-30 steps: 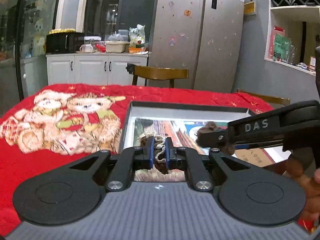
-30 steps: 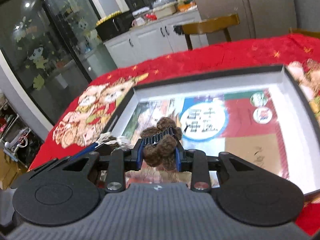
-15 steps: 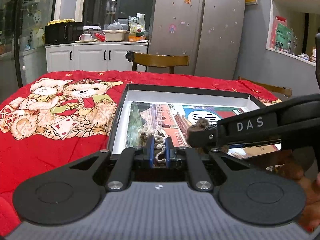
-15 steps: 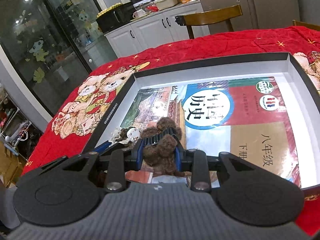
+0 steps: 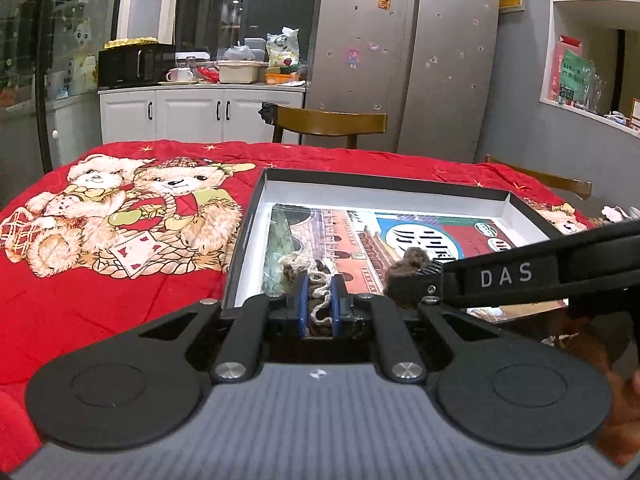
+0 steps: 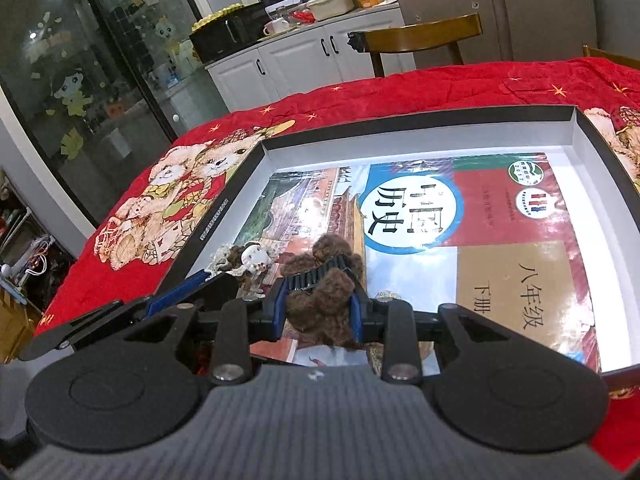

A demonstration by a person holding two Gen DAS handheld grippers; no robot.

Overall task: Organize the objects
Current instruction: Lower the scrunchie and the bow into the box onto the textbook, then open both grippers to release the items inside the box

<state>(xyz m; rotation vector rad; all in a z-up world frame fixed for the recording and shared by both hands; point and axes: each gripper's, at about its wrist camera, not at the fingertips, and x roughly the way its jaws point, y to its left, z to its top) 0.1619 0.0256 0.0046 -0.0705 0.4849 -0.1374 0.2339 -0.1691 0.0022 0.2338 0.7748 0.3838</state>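
A shallow black box (image 5: 360, 178) with a white inside lies on the table and holds a history textbook (image 5: 420, 236). My left gripper (image 5: 320, 300) is shut on a small doll (image 5: 316, 280) of cream lace, just over the box's near left corner. The right wrist view shows that doll (image 6: 252, 260) with its white face, lying on the textbook (image 6: 460, 216) inside the box (image 6: 400, 120). My right gripper (image 6: 320, 296) is shut on a brown furry toy bear (image 6: 320, 300). It reaches in from the right as the right gripper (image 5: 416, 276), close beside the doll.
A red blanket (image 5: 100, 300) printed with teddy bears covers the table around the box. A wooden chair (image 5: 328, 124) stands past the far edge, with white cabinets (image 5: 180, 116) and a steel fridge (image 5: 400, 60) behind. A person's hand (image 5: 624, 400) shows at the lower right.
Both views have settled and sharpened, and more of the box's near left corner shows. Each gripper keeps the same toy, with no visible change in either grip.
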